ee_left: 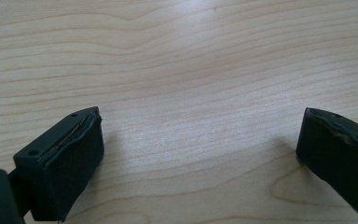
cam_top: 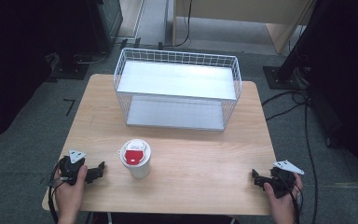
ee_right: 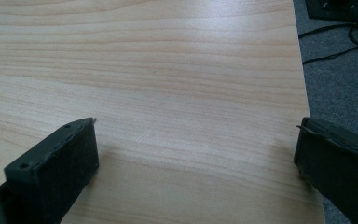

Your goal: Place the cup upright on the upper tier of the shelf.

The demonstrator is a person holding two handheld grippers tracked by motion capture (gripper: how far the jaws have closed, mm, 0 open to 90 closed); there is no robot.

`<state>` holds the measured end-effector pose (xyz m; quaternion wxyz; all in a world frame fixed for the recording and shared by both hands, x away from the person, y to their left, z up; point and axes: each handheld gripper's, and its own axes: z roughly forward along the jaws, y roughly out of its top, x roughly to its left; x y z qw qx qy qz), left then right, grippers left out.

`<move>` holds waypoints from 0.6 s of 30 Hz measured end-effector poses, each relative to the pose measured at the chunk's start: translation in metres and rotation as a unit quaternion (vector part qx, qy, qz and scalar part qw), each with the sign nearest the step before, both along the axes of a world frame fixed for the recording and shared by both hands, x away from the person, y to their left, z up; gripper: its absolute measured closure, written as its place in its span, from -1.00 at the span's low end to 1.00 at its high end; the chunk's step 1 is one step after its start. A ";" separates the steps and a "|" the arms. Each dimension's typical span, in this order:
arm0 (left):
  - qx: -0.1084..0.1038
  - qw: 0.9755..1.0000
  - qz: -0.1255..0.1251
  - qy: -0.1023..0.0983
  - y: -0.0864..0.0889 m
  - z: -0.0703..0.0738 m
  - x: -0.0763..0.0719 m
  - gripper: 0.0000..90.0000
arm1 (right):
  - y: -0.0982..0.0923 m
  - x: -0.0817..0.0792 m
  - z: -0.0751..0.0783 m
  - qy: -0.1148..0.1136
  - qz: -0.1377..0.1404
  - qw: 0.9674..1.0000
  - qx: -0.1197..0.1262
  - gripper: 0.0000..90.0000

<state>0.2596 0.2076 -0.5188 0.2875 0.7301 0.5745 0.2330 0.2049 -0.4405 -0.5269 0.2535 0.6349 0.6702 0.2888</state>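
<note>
A white paper cup (cam_top: pixel 136 160) with a white lid and a red label stands upright on the wooden table (cam_top: pixel 200 149), near its front centre. Behind it sits a white wire basket (cam_top: pixel 177 88) with two flat shelves, its open side facing the person. My left gripper (cam_top: pixel 99 170) rests at the table's front left corner, held in a hand, a short way left of the cup. Its jaws stand wide apart over bare wood (ee_left: pixel 200 126). My right gripper (cam_top: pixel 256 177) rests at the front right corner, also open, with nothing between its jaws (ee_right: pixel 196 135).
The table's right edge (ee_right: pixel 303 84) runs close beside the right gripper, with grey floor and black cables (ee_right: pixel 349 42) beyond. Dark stands and cables (cam_top: pixel 293 74) sit on the floor around the table. Bare wood lies between the cup and the right gripper.
</note>
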 end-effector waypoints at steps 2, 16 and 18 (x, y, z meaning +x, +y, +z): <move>0.001 1.000 0.001 0.000 0.000 0.000 0.000 -0.98 | 0.000 0.000 0.000 0.000 0.000 1.000 0.000 -1.00; 0.014 1.000 0.012 -0.008 -0.005 0.003 -0.007 -1.00 | 0.000 0.000 0.000 0.000 0.001 1.000 -0.001 -1.00; 0.012 1.000 0.013 -0.010 -0.005 0.003 -0.008 -1.00 | 0.000 0.000 0.000 0.000 0.001 1.000 -0.001 -1.00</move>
